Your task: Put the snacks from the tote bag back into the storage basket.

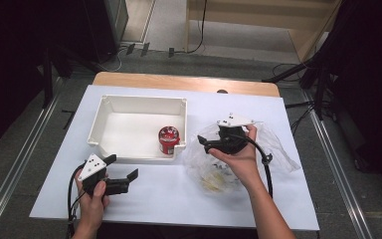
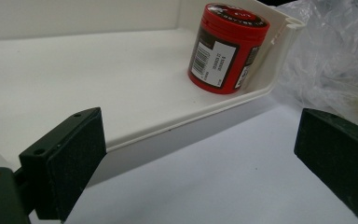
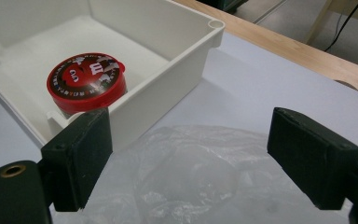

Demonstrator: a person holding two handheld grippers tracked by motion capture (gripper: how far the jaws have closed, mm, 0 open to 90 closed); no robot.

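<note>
1. My right hand-held gripper [image 1: 210, 144] hovers wide open over the clear plastic bag [image 1: 238, 154] on the desk [image 1: 179, 194].
2. My left hand-held gripper [image 1: 124, 172], also wide, idles near the white bin [image 1: 139, 107].
3. Next, probably: lower, pinch the bag.

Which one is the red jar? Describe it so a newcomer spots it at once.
Start at the white bin on the left half of the table. In its near right corner stands the red jar, upright, red lid on, with a white barcode label. Its colour sets it apart from the clear plastic bag outside.
</note>
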